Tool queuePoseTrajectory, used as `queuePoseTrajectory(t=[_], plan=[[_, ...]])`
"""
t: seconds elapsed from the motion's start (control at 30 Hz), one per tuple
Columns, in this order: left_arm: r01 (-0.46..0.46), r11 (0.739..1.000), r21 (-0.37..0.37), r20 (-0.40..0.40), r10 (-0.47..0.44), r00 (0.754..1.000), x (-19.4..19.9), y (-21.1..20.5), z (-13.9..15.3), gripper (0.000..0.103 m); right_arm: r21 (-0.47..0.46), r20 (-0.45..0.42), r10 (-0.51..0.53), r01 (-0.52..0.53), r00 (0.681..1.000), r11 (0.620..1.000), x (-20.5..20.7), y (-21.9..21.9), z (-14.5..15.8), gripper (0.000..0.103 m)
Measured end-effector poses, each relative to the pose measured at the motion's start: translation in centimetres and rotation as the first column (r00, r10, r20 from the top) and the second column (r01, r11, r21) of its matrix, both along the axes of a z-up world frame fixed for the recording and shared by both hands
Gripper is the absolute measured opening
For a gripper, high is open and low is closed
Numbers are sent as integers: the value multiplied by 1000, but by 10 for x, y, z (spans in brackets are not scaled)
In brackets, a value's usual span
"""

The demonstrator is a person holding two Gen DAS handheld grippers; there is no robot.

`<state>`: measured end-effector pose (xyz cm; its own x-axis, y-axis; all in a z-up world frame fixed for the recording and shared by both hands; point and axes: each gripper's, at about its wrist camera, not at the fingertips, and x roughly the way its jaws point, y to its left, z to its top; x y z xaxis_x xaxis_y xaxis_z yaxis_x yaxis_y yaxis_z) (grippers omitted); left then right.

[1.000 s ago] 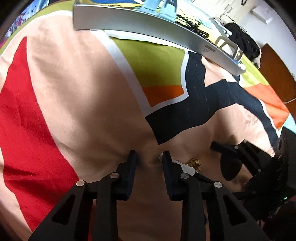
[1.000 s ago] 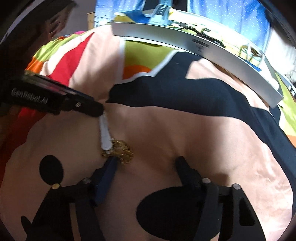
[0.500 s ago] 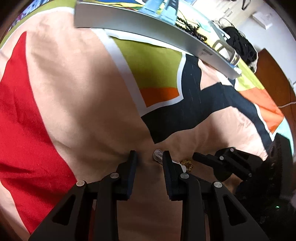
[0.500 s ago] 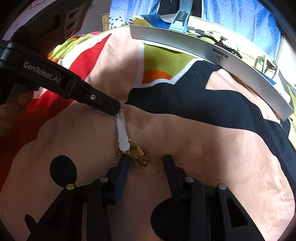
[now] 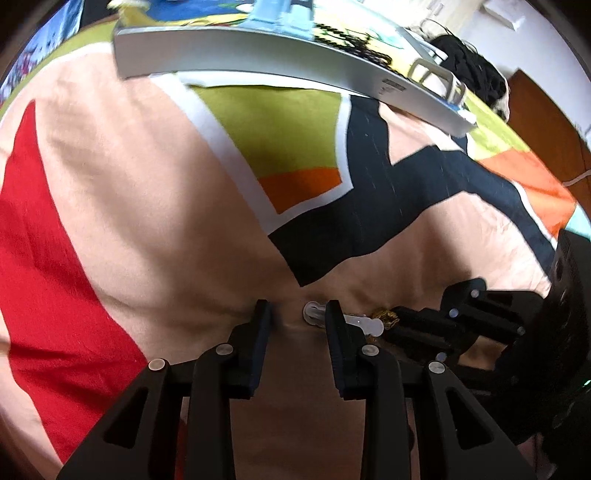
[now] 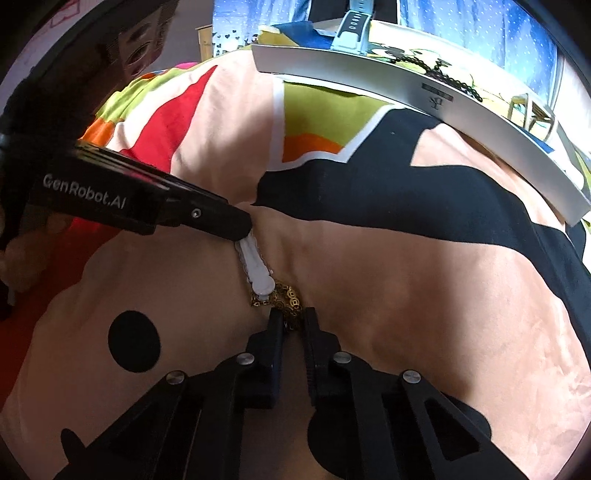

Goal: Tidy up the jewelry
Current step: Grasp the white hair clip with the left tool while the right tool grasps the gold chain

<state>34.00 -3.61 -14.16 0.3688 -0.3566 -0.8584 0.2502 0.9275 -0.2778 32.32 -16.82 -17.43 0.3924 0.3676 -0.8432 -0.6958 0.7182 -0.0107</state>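
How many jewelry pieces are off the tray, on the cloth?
1: a gold chain with a white tag, bunched on the peach cloth, the right tool closing on it. The tools may hide more.

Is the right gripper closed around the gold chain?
Yes, the right gripper has its fingers pinched together on the gold chain lying on the blanket.

A home bedroom: a soft, creased bedspread (image 5: 155,177) in bold colour blocks fills the view, blue dotted curtains (image 6: 480,33) hang behind (daylight showing through), and a wooden door (image 5: 546,110) stands nearby
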Motion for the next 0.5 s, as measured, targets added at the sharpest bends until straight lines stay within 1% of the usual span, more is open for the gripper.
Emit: queuePoseTrajectory(t=[0.1, 0.2, 0.27, 0.3, 0.4, 0.5], plan=[[31, 999, 44, 32, -32, 999, -4, -7, 1, 25, -6, -6, -15, 14, 1000, 1000, -3, -10, 2, 10], [36, 999, 25, 39, -37, 999, -5, -7, 1, 25, -15, 1, -16, 16, 1000, 1000, -3, -9, 1, 10], [36, 999, 12, 40, -36, 999, -4, -6, 0, 25, -15, 0, -17, 17, 1000, 1000, 5, 5, -1, 10], [37, 999, 11, 41, -37, 998, -4, -7, 0, 25, -15, -1, -22, 22, 1000, 1000, 6, 4, -1, 10], [53, 998, 23, 53, -55, 997, -6, -9, 1, 25, -28, 2, -47, 47, 999, 999, 5, -9, 2, 10], [81, 996, 47, 70, -84, 994, -10, -13, 1, 25, -28, -9, -103, 102, 995, 994, 11, -21, 4, 10]])
